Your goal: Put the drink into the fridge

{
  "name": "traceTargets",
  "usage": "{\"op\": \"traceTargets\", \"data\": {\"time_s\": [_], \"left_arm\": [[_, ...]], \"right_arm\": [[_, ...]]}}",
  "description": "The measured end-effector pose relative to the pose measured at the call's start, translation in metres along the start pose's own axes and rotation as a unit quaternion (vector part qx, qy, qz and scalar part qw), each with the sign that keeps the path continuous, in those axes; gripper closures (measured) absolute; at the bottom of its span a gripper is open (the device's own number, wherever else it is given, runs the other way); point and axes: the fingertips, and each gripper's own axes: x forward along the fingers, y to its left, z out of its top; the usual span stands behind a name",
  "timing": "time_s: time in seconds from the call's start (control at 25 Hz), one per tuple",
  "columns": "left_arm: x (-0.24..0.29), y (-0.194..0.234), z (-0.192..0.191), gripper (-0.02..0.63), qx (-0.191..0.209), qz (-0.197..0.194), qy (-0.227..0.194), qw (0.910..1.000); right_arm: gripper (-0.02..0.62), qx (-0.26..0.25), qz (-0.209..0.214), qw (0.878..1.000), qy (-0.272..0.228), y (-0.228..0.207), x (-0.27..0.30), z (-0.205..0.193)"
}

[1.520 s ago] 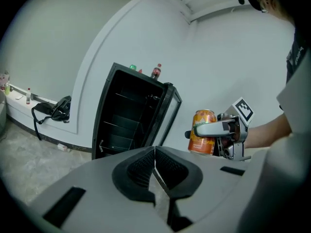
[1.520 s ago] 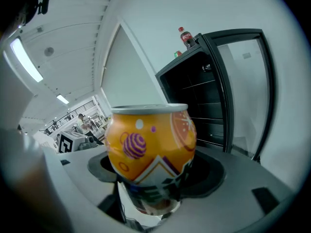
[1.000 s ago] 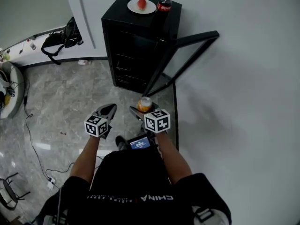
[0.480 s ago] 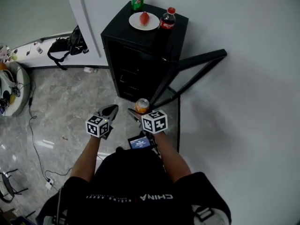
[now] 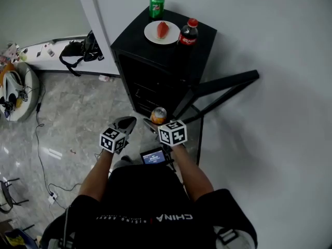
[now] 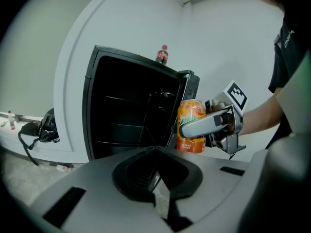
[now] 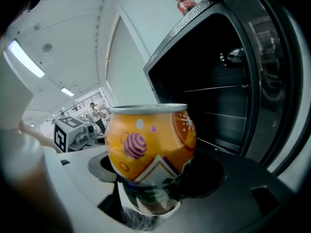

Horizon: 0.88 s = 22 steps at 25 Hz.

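My right claw [image 5: 154, 121] pinches the orange can [image 7: 149, 143] upright in the air, just before the open fridge [image 5: 155, 71]. Its dark shelves lie straight ahead of that claw. My left claw [image 5: 126, 123] is pressed together, empty, alongside.

In the head view the right gripper [image 5: 154, 122] hides all but the top of the orange printed drink can [image 5: 158, 114]. The small red item [image 5: 163, 29] on the round white plate [image 5: 150, 33] is too small to name.
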Motion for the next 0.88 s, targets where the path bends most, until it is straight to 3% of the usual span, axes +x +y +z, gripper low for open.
{"op": "traceTargets", "data": {"time_s": [0.12, 0.4, 0.88], "left_arm": [[0.001, 0.01, 0.007, 0.594, -0.009, -0.009, -0.001, 0.9999], [0.0, 0.033, 0.03, 0.594, 0.015, -0.037, -0.009, 0.9992], [0.007, 0.029, 0.025, 0.594, 0.026, -0.059, 0.001, 0.9979]], "right_arm": [[0.247, 0.003, -0.007, 1.0, -0.004, 0.002, 0.009, 0.006], [0.247, 0.016, -0.027, 0.999, -0.027, 0.013, 0.026, 0.022], [0.247, 0.035, -0.044, 0.998, -0.026, 0.006, 0.023, 0.016]]}}
